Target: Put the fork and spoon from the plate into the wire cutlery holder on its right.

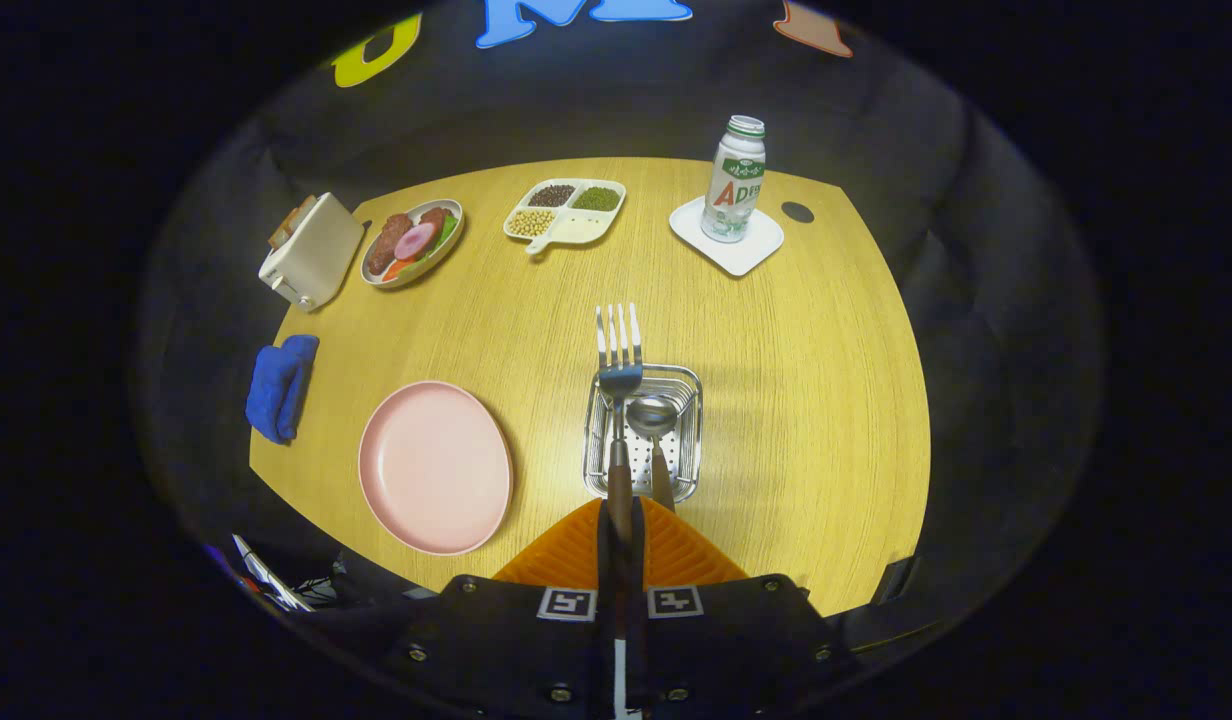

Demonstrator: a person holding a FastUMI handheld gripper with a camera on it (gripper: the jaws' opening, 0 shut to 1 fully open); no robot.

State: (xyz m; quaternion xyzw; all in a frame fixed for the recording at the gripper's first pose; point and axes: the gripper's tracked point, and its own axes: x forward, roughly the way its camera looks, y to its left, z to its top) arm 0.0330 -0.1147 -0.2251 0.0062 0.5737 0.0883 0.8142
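Pressed together on the handle of a fork (619,400), the gripper (621,525) holds the utensil pointing forward over the wire cutlery holder (692,420), tines reaching past the holder's far rim above the wooden table (806,400). Both fingers (576,555) close on the brown handle with no gap showing between them. A spoon (654,420) lies inside the holder just beside the fork, bowl toward the far end, handle toward the gripper. Left of the holder sits the pink plate (436,467), its surface bare. Farther back, an oval dish (413,242) carries slices of meat and vegetables, and a white divided tray (566,213) holds dark seeds, green beans and pale beans in separate compartments, with one compartment looking bare. A bottle (735,180) stands upright on a white square coaster (726,240) at the back, to the right of the tray. A white toaster (311,250) with bread in its slot stands just beside the oval dish, and a folded blue cloth (281,387) lies near the table's left edge, next to the plate
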